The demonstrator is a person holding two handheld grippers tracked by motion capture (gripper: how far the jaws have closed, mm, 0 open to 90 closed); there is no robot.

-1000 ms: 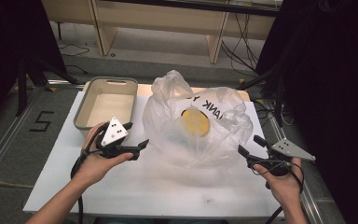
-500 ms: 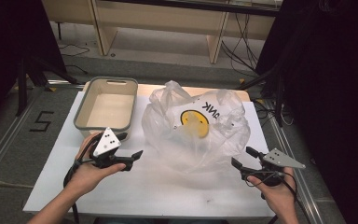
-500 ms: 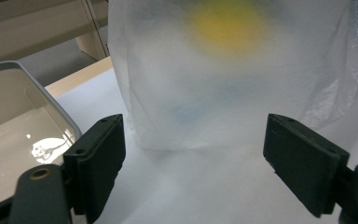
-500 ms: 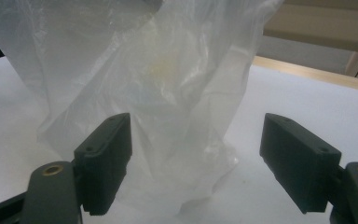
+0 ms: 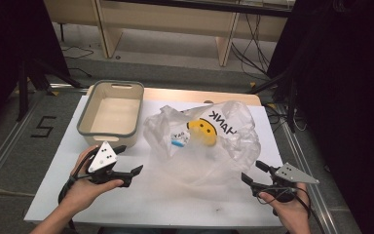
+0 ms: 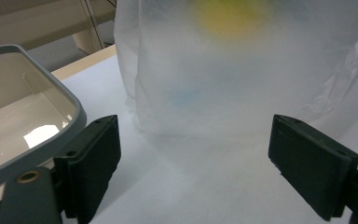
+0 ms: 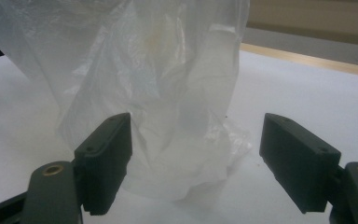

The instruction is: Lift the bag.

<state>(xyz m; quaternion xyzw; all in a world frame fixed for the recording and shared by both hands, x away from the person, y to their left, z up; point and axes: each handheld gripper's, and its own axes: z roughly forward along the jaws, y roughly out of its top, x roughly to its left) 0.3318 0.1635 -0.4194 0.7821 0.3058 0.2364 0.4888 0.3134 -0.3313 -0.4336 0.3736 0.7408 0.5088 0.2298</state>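
Both tongs pulled back from plastic bag (image 5: 209, 141); left tongs (image 5: 126, 163) just widened, right tongs (image 5: 253, 173) wide, empty.

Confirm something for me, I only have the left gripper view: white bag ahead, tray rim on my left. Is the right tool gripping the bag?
Observer: No. The right tool stands open at the near edge of the plastic bag, and its pads are not pressing on it.
Operator: Anything inside the bag? I get a blue smudge.
Observer: The high view shows a small white-and-blue item in it. I can't tell what it is.
Operator: And the yellow blur up top?
Observer: A yellow smiley face printed on the bag, next to black lettering.
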